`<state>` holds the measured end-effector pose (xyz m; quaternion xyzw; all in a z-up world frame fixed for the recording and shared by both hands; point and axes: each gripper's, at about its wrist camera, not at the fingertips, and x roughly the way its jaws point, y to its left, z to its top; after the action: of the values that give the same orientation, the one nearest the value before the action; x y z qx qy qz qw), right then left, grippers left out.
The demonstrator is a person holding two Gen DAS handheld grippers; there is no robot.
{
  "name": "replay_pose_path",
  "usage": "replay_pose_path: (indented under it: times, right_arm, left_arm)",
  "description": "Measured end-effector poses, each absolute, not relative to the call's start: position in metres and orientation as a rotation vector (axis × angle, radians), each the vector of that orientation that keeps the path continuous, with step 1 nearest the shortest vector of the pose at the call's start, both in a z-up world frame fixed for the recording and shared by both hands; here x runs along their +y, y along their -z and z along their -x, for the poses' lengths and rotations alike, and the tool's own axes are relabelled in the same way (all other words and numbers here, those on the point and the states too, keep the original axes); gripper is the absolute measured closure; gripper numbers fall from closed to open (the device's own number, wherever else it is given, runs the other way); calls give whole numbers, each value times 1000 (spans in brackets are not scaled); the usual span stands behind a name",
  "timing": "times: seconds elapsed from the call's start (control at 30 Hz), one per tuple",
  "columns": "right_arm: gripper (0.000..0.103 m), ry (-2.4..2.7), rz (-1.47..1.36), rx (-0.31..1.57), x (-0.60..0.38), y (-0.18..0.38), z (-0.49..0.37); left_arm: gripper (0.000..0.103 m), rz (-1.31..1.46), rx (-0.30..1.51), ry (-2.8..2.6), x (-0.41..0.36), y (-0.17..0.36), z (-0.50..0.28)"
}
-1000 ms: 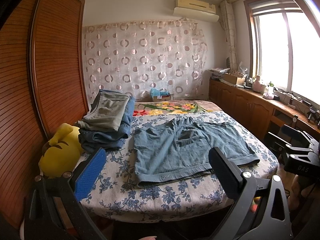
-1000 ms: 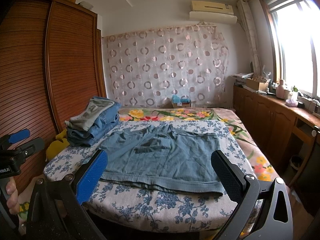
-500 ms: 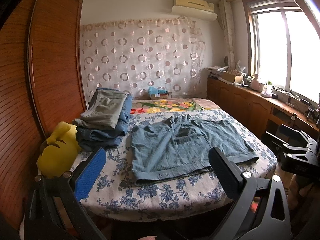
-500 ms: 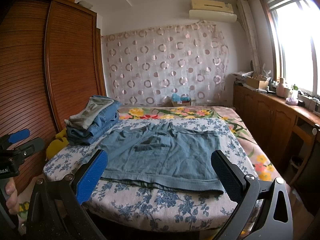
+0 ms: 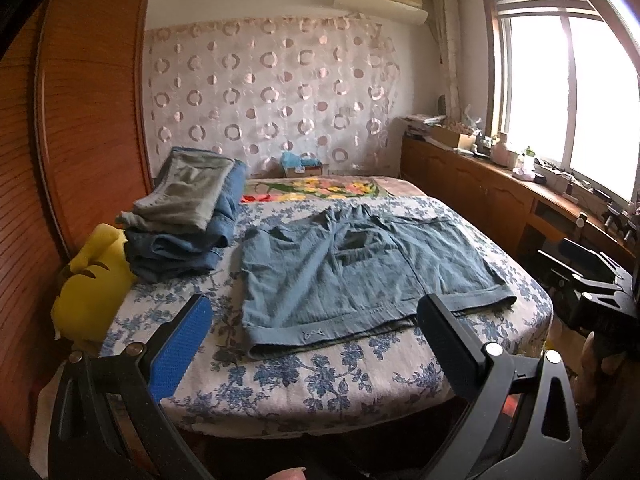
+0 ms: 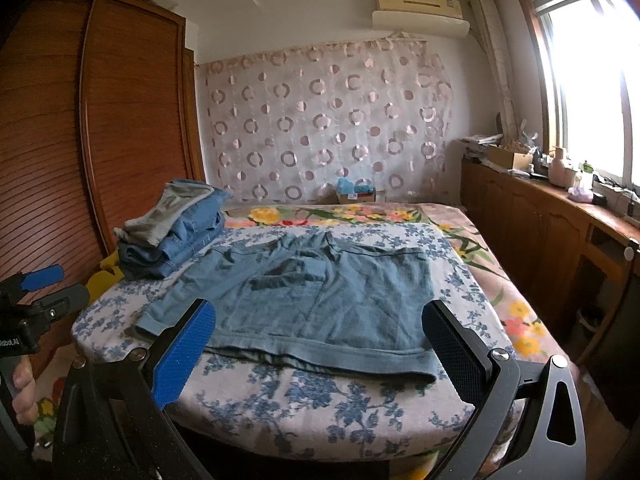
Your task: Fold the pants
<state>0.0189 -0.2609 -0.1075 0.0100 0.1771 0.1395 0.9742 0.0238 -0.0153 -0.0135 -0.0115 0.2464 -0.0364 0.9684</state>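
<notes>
- Left wrist view showed the bed [image 5: 320,384] under its floral cover.
- Pants [image 5: 360,276] lay flat on it, beside a folded clothes stack [image 5: 188,220].
- My left hand-held gripper [image 5: 316,320] and right hand-held gripper [image 6: 320,324] were spread wide, holding nothing.

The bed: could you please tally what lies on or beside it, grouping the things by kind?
Spread-out blue shorts: 1
Piles of folded clothes, number of garments unclear: 1
Yellow plush toy, at the bed's edge: 1
Small box with blue contents, at the far end: 1
Total: 4
</notes>
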Motion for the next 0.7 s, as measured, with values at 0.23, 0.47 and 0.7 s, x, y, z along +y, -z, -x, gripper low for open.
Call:
replay_pose_path:
  times: [0.23,0.47,0.7]
  right_arm:
    - [0,-249,-17,370,-276,110,-27]
    - [0,-231,-6,359,-288,108,-28]
    - [1,-242,16,359,-290,113,-42]
  left_arm:
    - [0,-22,496,123,-30,17,-39]
    - [0,-39,497,159,-39,18,-56]
    - [1,-54,524,194,-45,26,-75]
